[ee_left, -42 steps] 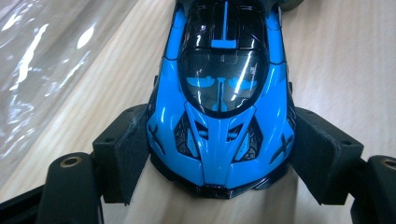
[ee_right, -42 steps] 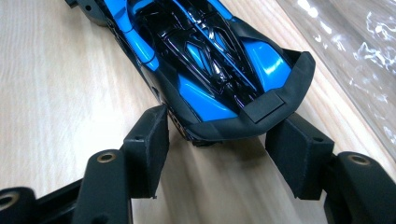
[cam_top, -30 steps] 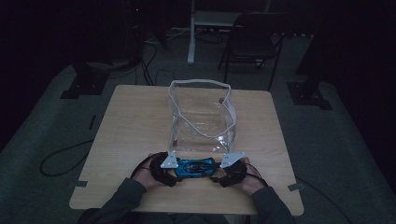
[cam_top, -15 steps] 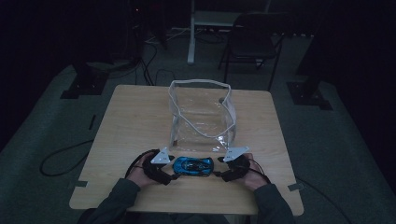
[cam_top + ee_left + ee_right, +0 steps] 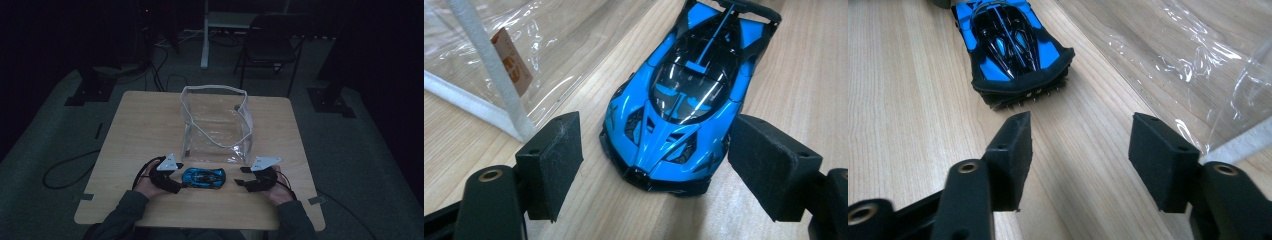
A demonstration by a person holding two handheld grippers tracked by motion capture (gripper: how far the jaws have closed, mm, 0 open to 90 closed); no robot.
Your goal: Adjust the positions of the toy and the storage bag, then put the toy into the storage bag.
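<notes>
- Lying flat on the worktop (image 5: 130, 130), the blue toy car (image 5: 684, 95) has its nose between the two jaws of the left gripper (image 5: 654, 165), which stand wide apart and do not touch it.
- Its tail points toward the right gripper (image 5: 1075, 140), a little ahead of those jaws; they are also wide apart and hold nothing.
- The car looks like a small, hard model with a glossy painted shell, so I judge it light and stiff, but slippery on the curved top.
- The thin rear wing and the fine parts at the tail seem fragile and are better not squeezed.
- The best hold, I think, is across the two flat flanks near the middle, where the foam pads (image 5: 556, 165) can press squarely.
- A clear plastic bag (image 5: 215, 125) stands just beyond both grippers; its walls look soft and may fold easily.
</notes>
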